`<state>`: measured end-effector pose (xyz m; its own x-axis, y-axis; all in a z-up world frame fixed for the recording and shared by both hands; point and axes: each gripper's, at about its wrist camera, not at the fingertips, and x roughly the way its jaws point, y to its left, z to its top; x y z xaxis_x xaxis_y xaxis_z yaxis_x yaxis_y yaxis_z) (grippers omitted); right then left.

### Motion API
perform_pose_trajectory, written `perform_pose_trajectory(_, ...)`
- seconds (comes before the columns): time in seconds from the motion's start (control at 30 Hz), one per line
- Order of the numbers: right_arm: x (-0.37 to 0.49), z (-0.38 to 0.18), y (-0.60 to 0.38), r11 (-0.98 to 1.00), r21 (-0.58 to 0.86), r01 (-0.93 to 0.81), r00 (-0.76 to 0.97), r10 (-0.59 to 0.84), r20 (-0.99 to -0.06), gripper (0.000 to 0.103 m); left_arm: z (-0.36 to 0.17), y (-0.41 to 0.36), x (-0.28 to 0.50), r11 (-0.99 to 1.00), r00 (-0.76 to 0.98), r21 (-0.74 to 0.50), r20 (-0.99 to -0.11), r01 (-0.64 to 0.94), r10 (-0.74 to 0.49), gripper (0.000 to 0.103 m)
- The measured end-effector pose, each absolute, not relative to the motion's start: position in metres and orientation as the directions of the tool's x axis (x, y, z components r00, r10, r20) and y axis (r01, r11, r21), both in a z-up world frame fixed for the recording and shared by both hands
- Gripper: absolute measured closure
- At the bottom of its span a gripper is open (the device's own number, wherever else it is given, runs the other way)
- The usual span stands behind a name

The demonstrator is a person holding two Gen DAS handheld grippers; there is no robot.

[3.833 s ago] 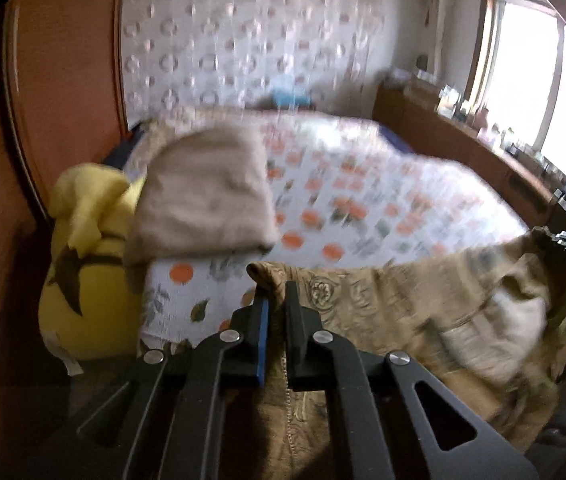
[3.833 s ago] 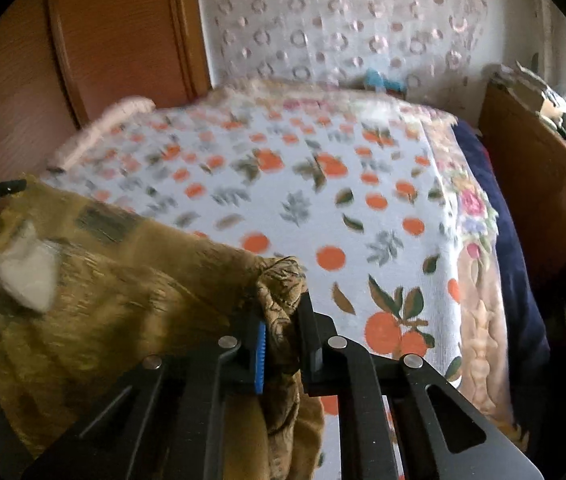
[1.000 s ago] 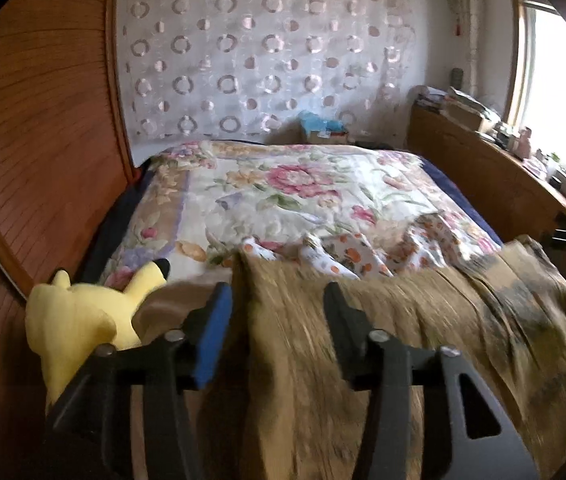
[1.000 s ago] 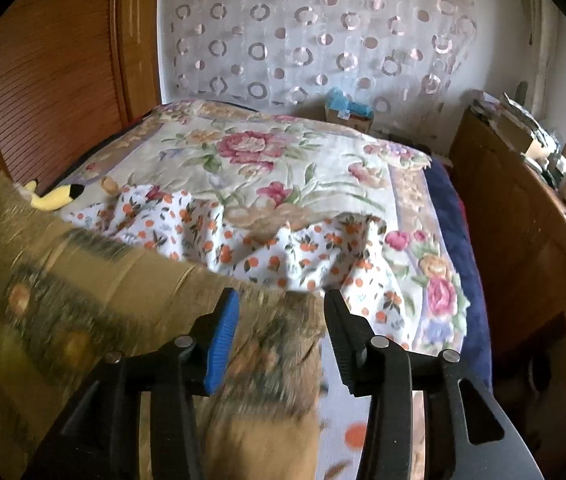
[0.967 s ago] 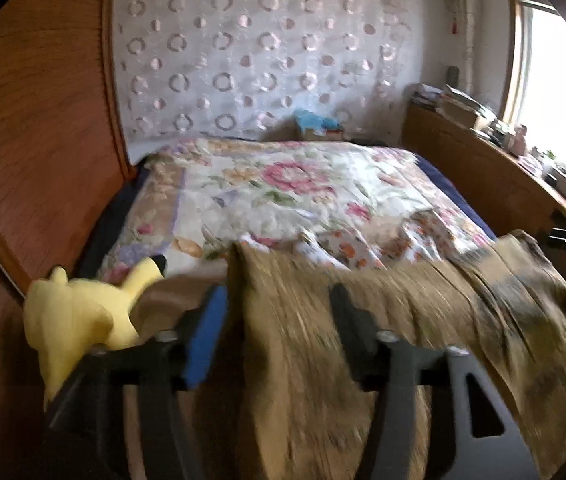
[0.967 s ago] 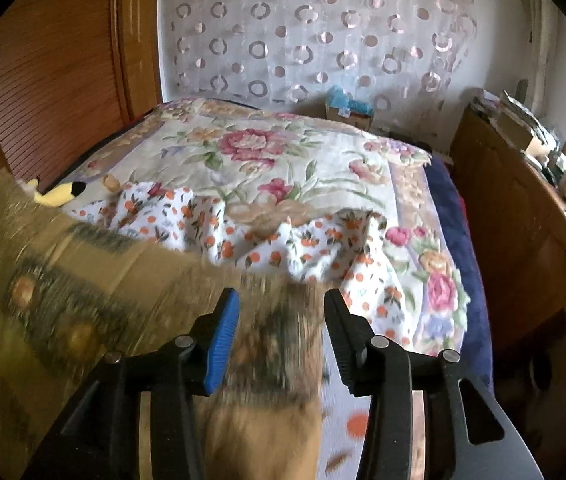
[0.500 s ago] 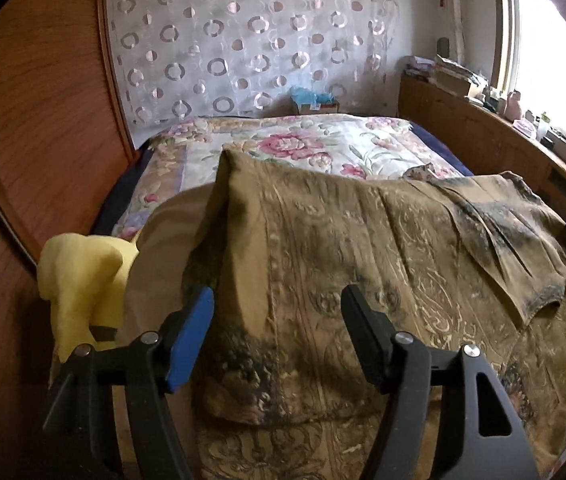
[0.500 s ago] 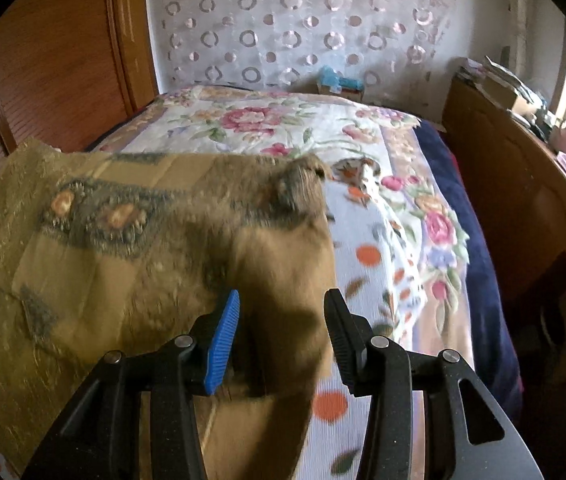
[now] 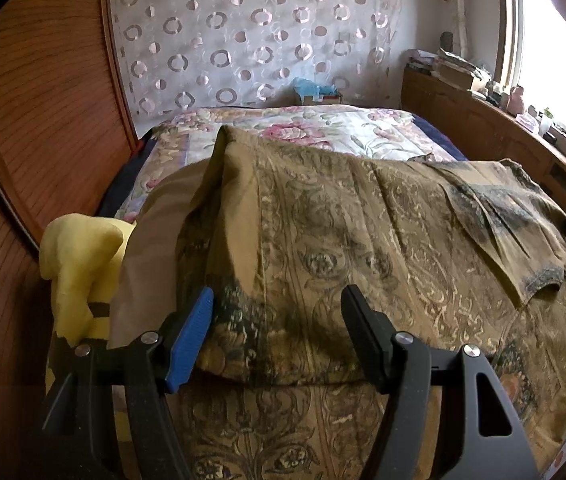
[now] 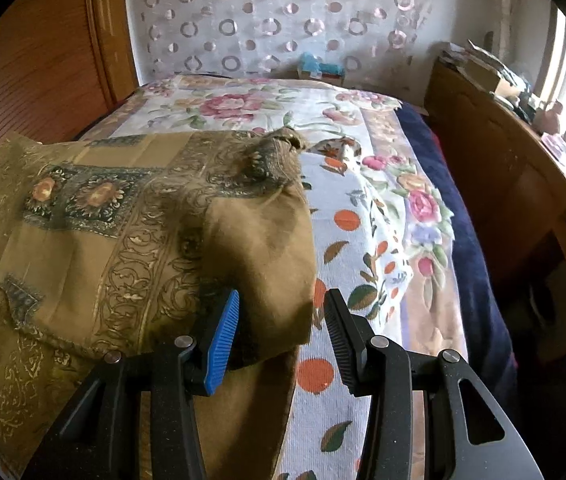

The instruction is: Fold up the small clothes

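Both grippers (image 9: 277,334) (image 10: 281,330) over folded garment (image 9: 363,240)

Blk tool (image 9: 277,334) w/ one blue pad, silver screws.

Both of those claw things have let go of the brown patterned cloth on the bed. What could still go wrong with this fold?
The folded-over flap of the brown cloth bulges rather than lying flat, so it might slump open. The corner near the right gripper is bunched and could crease. On the other side, the cloth overlaps a beige pillow beside the yellow plush toy, so the left gripper might snag those.
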<state>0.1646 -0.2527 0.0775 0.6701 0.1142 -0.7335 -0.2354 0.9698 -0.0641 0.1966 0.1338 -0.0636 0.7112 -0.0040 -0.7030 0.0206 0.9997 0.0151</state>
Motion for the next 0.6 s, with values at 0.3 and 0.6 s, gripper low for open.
perform_pose_trajectory(0.3, 0.159, 0.084, -0.241, 0.934, -0.005, -0.356, 0.663, 0.249, -0.706, 0.083, -0.077, 0.137, 0.199, 1.0, 0.684, 0.008, -0.73, 0.007, 0.001, 0.036)
perform_pose_trajectory(0.6, 0.168, 0.072, -0.239, 0.937, -0.021, -0.35, 0.647, 0.226, -0.729, 0.085, -0.083, 0.137, 0.203, 1.0, 0.667, 0.002, -0.745, 0.005, -0.002, 0.036)
